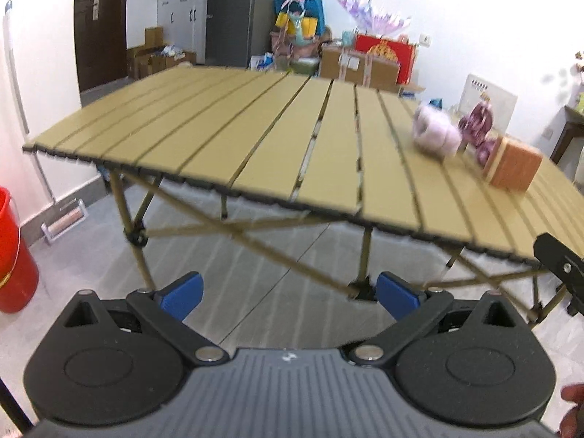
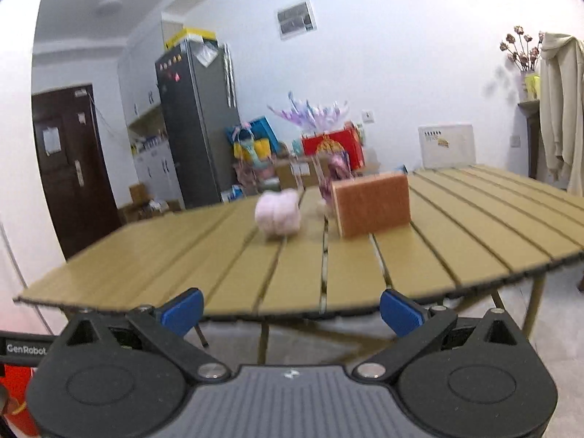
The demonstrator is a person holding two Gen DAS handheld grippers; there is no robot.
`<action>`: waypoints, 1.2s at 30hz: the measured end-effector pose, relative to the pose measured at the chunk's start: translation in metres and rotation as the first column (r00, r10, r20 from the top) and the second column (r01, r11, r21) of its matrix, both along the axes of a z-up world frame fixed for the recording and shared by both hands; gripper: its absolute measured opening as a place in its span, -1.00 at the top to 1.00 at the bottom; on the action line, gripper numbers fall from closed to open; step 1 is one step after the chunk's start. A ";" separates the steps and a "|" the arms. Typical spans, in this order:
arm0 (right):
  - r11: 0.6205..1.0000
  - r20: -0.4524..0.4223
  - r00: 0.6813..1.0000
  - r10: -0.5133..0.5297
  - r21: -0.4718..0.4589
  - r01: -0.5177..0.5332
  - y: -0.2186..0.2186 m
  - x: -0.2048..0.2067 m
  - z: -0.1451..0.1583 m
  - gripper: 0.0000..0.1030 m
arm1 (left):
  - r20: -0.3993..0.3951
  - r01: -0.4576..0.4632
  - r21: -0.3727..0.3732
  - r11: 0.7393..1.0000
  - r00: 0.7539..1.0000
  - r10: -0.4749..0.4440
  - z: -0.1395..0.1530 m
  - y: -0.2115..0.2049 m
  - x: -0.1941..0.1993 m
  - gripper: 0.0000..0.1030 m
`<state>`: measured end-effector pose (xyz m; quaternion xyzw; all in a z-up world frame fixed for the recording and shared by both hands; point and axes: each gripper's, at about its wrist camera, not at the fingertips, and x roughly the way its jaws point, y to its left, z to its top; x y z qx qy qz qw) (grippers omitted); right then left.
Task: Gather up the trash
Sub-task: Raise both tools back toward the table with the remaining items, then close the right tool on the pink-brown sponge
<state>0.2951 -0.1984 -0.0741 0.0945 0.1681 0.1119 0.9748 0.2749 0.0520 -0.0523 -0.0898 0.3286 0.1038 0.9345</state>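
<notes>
a lived-in home is shown: a tall grey fridge (image 2: pixel 199 124) with magnets is set beside white cabinets (image 1: pixel 186 18) and a dark wooden door (image 2: pixel 71 168), gift boxes and bags (image 1: pixel 328 47) are piled against the wall, and a folding slatted table (image 1: pixel 226 131) is placed on the tiled floor.

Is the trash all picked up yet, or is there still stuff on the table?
Nothing looks picked up yet. Both the left gripper and the right gripper are open and empty, short of the table. Left to collect on it: a pink wad, an orange box and a purple wrapper behind them. A red bucket stands on the floor to the left, perhaps for the trash.
</notes>
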 end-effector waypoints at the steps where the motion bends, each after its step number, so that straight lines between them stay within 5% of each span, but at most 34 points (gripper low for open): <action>1: 1.000 0.014 1.000 -0.005 0.000 0.005 -0.002 0.005 0.004 -1.00 | 0.013 0.006 0.002 1.000 1.000 -0.007 0.005 -0.003 0.003 -1.00; 14: 0.995 0.072 0.993 -0.089 -0.044 0.092 -0.032 0.105 0.023 -1.00 | 0.028 0.047 0.019 0.999 0.998 -0.048 0.016 -0.027 0.070 -1.00; 25: 0.981 -0.048 0.981 -0.188 -0.057 0.185 -0.017 0.201 0.016 -1.00 | 0.067 0.032 0.036 0.999 0.997 -0.035 0.018 -0.035 0.129 -1.00; 32: 0.947 -0.158 0.940 -0.303 -0.163 0.278 0.009 0.257 0.008 -1.00 | 0.087 0.011 0.008 1.000 0.996 -0.012 0.016 -0.024 0.160 -1.00; 36: 0.903 -0.215 0.889 -0.403 -0.250 0.349 0.019 0.281 -0.003 -1.00 | 0.091 -0.014 -0.060 0.998 0.996 0.019 0.022 -0.011 0.167 -1.00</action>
